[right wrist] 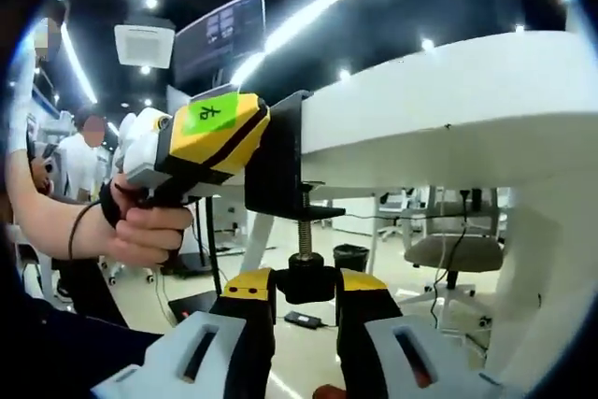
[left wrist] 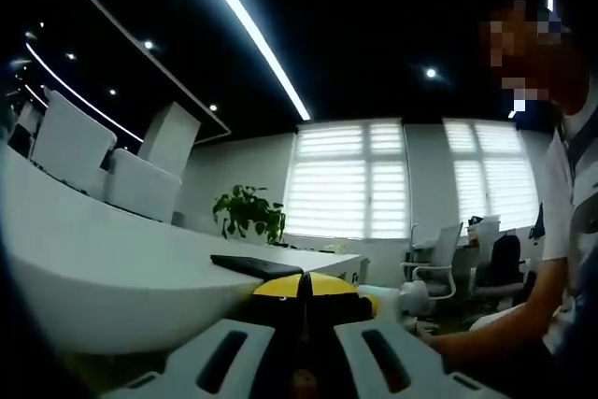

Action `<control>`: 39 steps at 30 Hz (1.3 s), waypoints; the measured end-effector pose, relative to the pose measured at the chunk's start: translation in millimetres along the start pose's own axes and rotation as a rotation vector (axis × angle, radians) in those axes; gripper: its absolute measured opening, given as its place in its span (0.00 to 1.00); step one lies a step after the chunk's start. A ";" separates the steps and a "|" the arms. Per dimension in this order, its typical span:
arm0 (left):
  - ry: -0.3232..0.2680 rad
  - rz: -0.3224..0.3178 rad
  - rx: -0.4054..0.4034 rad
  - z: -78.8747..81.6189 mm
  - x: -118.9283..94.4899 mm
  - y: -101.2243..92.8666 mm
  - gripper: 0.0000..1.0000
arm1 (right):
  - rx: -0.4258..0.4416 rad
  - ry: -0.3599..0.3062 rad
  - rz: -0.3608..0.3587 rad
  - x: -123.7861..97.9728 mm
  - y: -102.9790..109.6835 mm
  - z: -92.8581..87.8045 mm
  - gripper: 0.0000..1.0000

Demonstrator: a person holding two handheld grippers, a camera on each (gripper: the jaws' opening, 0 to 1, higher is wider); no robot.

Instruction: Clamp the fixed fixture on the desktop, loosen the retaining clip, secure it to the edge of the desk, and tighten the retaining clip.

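A black C-shaped clamp fixture (right wrist: 278, 161) sits on the edge of the white desk (right wrist: 448, 91), with its threaded screw (right wrist: 305, 235) hanging below. In the right gripper view, my right gripper (right wrist: 306, 285) is shut on the black screw knob (right wrist: 306, 279), its yellow-tipped jaws on either side. The left gripper (right wrist: 201, 142), held in a hand, presses against the fixture's outer side from the left. In the left gripper view, my left gripper (left wrist: 304, 292) has its yellow tips together on the fixture, whose flat black top plate (left wrist: 254, 266) lies on the desk (left wrist: 103, 268).
A person (left wrist: 561, 231) stands close at the right in the left gripper view. Office chairs (left wrist: 439, 263) and a potted plant (left wrist: 248, 214) stand beyond the desk. Under the desk are a chair (right wrist: 448, 249), a bin (right wrist: 350, 257) and the desk's white leg (right wrist: 537, 306).
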State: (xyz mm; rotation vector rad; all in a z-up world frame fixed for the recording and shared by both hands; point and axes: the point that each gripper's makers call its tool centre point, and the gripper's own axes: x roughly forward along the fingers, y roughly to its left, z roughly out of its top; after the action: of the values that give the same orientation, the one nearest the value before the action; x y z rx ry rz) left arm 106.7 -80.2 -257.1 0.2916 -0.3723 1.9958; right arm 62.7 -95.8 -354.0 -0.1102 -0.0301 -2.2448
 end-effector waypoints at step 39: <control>0.013 0.027 0.003 -0.6 0.8 1.6 0.02 | -0.029 0.015 -0.749 -3.6 -21.6 3.0 0.26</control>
State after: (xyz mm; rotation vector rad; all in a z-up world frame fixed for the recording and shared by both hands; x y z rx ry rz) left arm 104.9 -80.0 -257.5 0.2765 -0.3667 2.0240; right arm 48.3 -79.3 -351.0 -0.1083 -0.0346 -2.9950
